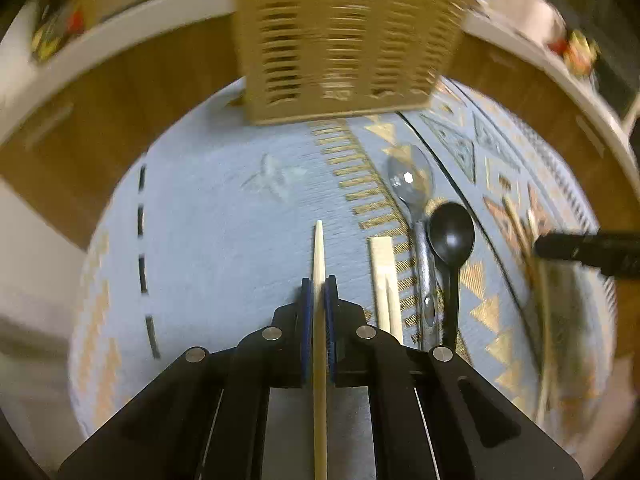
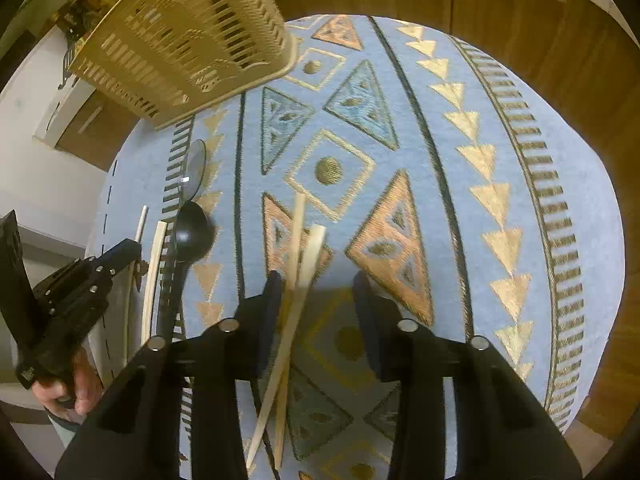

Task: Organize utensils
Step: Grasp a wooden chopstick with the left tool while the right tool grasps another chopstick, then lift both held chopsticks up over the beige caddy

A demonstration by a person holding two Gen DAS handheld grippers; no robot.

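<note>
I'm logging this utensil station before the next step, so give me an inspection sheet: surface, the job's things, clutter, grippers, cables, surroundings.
Surface: round table under a blue patterned cloth.
Job's things: beige slotted basket at the far edge; clear spoon and black spoon side by side; chopstick pair beside them; two loose chopsticks crossed on the cloth.
Clutter: nothing seen.
Grippers: left gripper shut on a single chopstick; right gripper open over the crossed pair, pads not pressing.
Cables: nothing seen.
Surroundings: wooden cabinets, white counter, blurred.
</note>
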